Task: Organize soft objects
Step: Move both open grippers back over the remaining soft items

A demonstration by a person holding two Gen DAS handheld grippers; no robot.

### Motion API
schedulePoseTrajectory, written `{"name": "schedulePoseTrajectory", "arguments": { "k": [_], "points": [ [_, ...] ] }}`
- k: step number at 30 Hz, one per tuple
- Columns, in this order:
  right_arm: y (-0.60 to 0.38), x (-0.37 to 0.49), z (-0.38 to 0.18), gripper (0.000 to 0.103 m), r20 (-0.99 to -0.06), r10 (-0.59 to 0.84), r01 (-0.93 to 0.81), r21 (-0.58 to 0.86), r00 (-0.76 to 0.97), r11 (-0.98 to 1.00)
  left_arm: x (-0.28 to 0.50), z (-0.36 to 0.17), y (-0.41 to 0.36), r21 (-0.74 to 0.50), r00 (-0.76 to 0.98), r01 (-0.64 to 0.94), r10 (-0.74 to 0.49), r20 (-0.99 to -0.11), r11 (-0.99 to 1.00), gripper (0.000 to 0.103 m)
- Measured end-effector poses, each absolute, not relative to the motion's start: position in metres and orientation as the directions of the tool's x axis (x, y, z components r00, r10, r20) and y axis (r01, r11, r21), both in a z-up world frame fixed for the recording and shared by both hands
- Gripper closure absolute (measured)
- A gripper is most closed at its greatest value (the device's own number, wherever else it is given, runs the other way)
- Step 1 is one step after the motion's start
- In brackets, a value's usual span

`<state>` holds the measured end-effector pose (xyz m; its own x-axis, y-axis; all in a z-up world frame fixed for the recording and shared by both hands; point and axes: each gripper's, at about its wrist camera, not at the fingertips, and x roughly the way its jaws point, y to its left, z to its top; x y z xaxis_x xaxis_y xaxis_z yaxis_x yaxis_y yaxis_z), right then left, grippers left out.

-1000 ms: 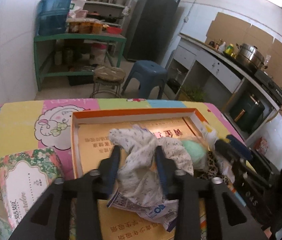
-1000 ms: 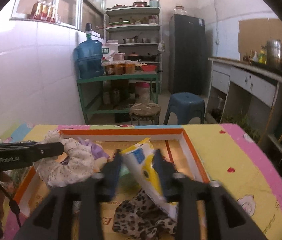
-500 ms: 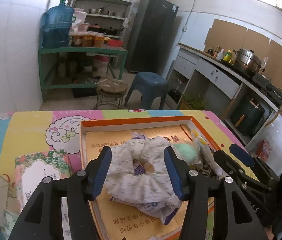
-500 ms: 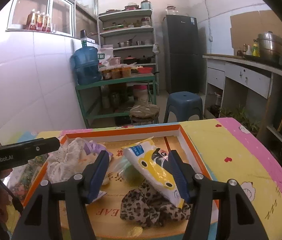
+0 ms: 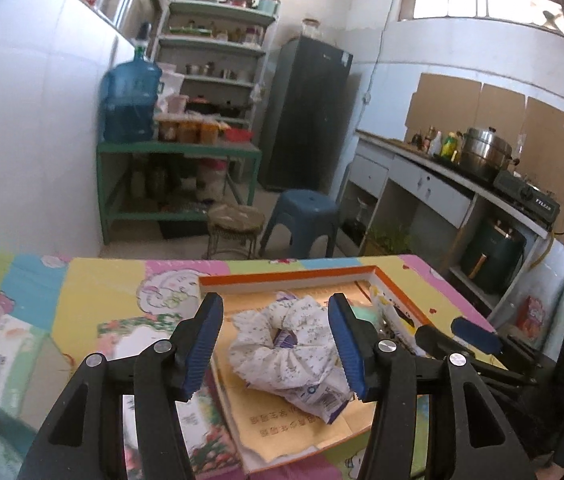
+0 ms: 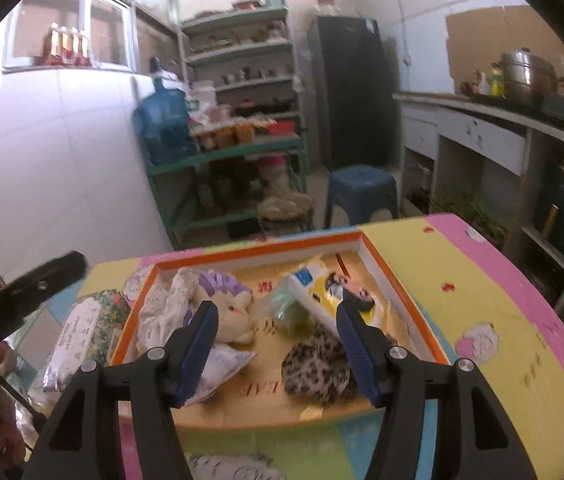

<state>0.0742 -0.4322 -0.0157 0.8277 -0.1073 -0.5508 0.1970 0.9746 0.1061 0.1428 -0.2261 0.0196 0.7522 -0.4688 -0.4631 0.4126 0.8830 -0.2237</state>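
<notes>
An orange-rimmed shallow box point(image 5: 282, 278) point(image 6: 409, 300) lies on the colourful table mat. In it rest a white floral scrunchie point(image 5: 285, 344) point(image 6: 166, 308), a small plush toy point(image 6: 234, 312), a mint-green soft item point(image 6: 282, 306), a yellow and blue snack pouch point(image 6: 321, 284) and a leopard-print cloth point(image 6: 317, 364). My left gripper point(image 5: 276, 344) is open above and behind the scrunchie, touching nothing. My right gripper point(image 6: 276, 346) is open too, raised over the pouch and the leopard cloth, with nothing between its pads.
A floral tissue pack point(image 6: 86, 328) point(image 5: 10, 348) lies left of the box on the mat. Beyond the table stand a blue stool point(image 5: 305, 216), a round stool point(image 5: 236, 224), a green shelf with a water jug point(image 5: 130, 104), a dark fridge point(image 5: 305, 112) and a counter point(image 5: 461, 172).
Both grippers opened, letting go of the scrunchie and the snack pouch, then rose and drew back from the box. The scrunchie and pouch now lie in the box.
</notes>
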Motion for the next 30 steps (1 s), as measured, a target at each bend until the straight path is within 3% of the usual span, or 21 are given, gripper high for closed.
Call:
{"name": "schedulePoseTrajectory", "arguments": {
  "k": [6,11,22,30],
  "points": [
    [-0.408,0.068,-0.002,0.042,-0.659,-0.169,0.277,0.062,0.733,0.959,0.123,0.032,-0.197,-0.248,0.767,0.401,-0.471,-0.436,0.882,0.047],
    [-0.387,0.043,0.015,0.042,-0.569,-0.147,0.249,0.105,0.809,0.963,0.103,0.044,-0.173,-0.254,0.778,0.407,-0.479,-0.407,0.877,0.047],
    [-0.349,0.034,0.018,0.042,-0.640,-0.250,0.303,-0.028,0.727,0.953,0.069,0.062,-0.137,-0.227,0.804,0.410,-0.468,-0.367,0.883,0.047],
    [-0.320,0.019,0.030,0.042,-0.590,-0.271,0.289,-0.066,0.761,0.955,0.043,0.072,-0.114,-0.166,0.834,0.396,-0.429,-0.346,0.903,0.047]
  ]
}}
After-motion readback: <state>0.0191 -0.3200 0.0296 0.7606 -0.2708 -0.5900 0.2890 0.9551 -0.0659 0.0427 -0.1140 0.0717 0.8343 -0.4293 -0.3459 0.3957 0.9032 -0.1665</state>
